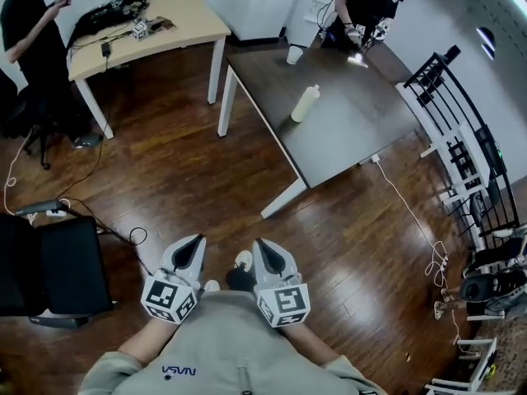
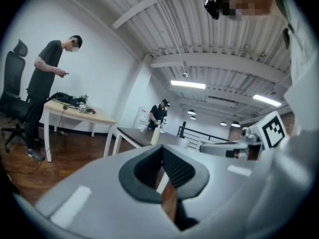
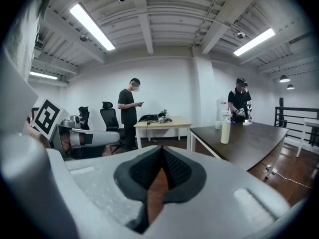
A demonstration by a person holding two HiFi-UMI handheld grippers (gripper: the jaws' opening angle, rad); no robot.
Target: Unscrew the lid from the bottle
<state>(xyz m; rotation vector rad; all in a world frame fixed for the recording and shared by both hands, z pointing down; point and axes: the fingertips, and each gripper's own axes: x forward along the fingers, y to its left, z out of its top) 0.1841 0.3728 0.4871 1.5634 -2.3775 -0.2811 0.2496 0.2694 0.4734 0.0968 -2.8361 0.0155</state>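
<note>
A cream bottle [image 1: 305, 103] with its lid on stands upright on the dark table [image 1: 346, 130], far ahead of me. It also appears small in the left gripper view as the bottle [image 2: 155, 135] and in the right gripper view as the bottle [image 3: 226, 132]. My left gripper [image 1: 194, 247] and right gripper [image 1: 261, 250] are held side by side close to my body over the wooden floor, well short of the table. Both are shut with nothing between the jaws.
A light wooden table [image 1: 156, 23] with cables and gear stands at the back left, a person [image 1: 29, 31] beside it. Another person [image 1: 366, 6] works at the dark table's far end beside a white cup [image 1: 294, 54]. A black rack [image 1: 461, 146] stands right, cables [image 1: 412, 212] trail on the floor.
</note>
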